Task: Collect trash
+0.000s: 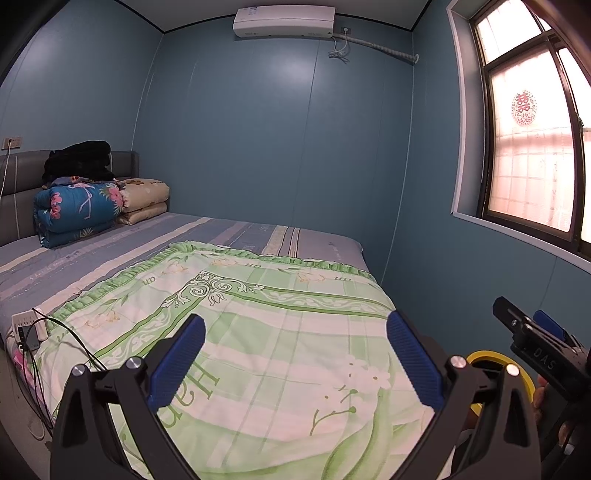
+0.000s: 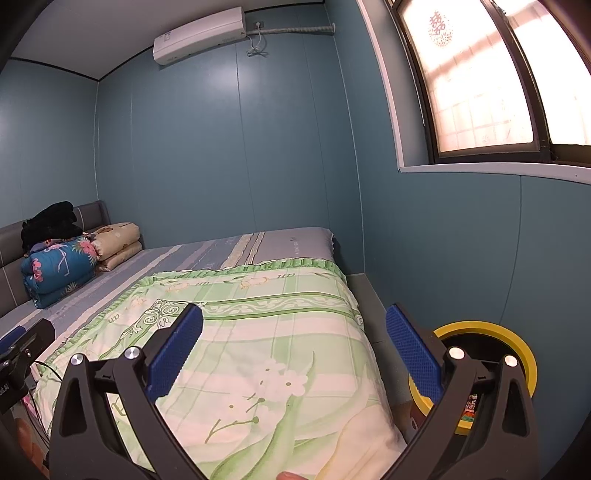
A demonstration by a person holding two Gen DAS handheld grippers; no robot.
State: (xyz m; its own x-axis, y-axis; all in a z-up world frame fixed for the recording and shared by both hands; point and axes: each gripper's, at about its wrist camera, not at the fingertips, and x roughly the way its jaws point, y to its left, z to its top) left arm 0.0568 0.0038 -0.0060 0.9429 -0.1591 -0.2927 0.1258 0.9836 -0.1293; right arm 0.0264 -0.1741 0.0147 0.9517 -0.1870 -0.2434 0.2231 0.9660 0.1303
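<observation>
Both tools are spread wide with nothing between their blue ridged pads. From the left wrist view, the left tool (image 1: 295,354) hangs over the foot of the bed, its fingers framing a green and white floral quilt (image 1: 258,332) that lies flat across the near half of the mattress. The right tool (image 1: 532,332) shows at the right edge of that view, black with a blue pad, held beside the left one and apart from it; a hand (image 1: 546,406) grips it from below.

From the right wrist view, the right tool (image 2: 295,350) hangs over the bed's right corner. Just past its right finger stands a yellow-rimmed trash bin (image 2: 517,343) with a dark inside, on the floor between the bed and the blue wall (image 2: 443,240); something small and colourful shows low at its rim, too hidden to name. No loose trash can be made out on the quilt.

Beyond the quilt lies a blue striped sheet (image 1: 147,243). At the headboard (image 1: 18,173) folded quilts are stacked: a blue flamingo-print one (image 1: 77,210), a beige one (image 1: 144,199) beside it, and dark fabric (image 1: 79,158) on top. A white power strip with black cables (image 1: 29,328) rests at the bed's left edge. An air conditioner (image 1: 284,22) is mounted high on the far wall, and a window (image 1: 532,147) glows at right.
</observation>
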